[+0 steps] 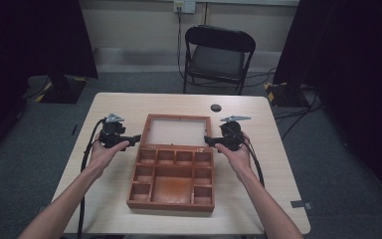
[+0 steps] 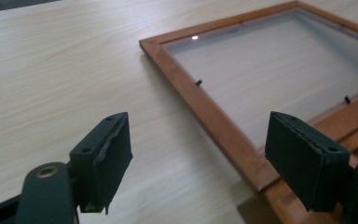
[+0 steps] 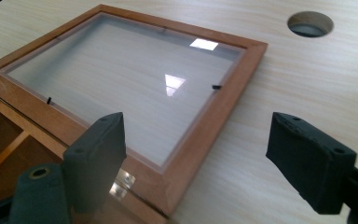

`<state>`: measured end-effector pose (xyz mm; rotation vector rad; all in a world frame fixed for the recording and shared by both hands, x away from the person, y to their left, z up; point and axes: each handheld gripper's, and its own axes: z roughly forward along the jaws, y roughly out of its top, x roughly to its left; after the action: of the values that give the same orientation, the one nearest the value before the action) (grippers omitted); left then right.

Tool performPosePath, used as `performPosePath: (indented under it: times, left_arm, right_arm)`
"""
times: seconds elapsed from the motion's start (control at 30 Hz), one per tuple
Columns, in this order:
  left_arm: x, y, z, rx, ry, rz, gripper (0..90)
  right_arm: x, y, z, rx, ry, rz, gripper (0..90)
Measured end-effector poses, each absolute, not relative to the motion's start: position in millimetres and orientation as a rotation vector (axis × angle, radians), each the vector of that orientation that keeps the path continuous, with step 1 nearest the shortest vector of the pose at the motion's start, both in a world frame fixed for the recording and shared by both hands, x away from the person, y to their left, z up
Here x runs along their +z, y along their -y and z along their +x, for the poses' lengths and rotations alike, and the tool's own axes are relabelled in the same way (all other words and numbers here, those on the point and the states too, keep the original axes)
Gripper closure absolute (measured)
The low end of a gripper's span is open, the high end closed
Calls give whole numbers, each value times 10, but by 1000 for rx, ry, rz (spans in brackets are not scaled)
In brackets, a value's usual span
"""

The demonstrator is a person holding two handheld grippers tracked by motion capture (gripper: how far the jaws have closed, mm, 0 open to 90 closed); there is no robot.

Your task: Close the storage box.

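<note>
A wooden box (image 1: 171, 179) of reddish-brown, smooth-finished wood is lying open at the centre of the high view, on a pale desk (image 1: 119, 107) with fine straight grain and rounded corners. Its base is divided by thin wooden walls into small square compartments around one larger rectangular one. Its lid (image 1: 177, 131) is lying flat on the desk toward the upper part of the frame, joined to the base by small brass hinges (image 3: 121, 182); the lid is a mitred wooden frame around a clear, glossy pane that is reflecting ceiling lights.

The left gripper (image 1: 135, 139) is sitting just beside the lid's left edge, its matte black, blocky jaws spread wide with nothing between them. The right gripper (image 1: 209, 141) is sitting just beside the lid's right edge, jaws likewise spread wide and empty. In the right gripper view, the lid's near corner is lying between the jaws, untouched.

A round hole (image 1: 216, 107) is cutting through the desk near its upper edge. Bare desk is stretching to the left and right of the box. A black folding chair (image 1: 218, 57) is standing beyond the desk at upper centre.
</note>
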<state>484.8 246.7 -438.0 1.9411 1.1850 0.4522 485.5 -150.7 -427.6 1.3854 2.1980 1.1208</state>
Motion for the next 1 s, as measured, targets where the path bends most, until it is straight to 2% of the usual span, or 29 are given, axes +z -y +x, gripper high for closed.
performPosePath:
  times: [0.4,0.87,1.0]
  left_arm:
    - [-4572,-2278,5042,395,-1214,1974,213]
    - [-4660,-2175,5115,333,-1234,1985,189]
    - [-4666,-2116,5152,312,-1233,1989,185]
  right_arm:
    - [-4581,1351,5102,1068,-2247,1428,163]
    - [-4711,1306,5236,1096,-2199,1598,127]
    - [-4753,1200,5252,1133,-2195,1596,90]
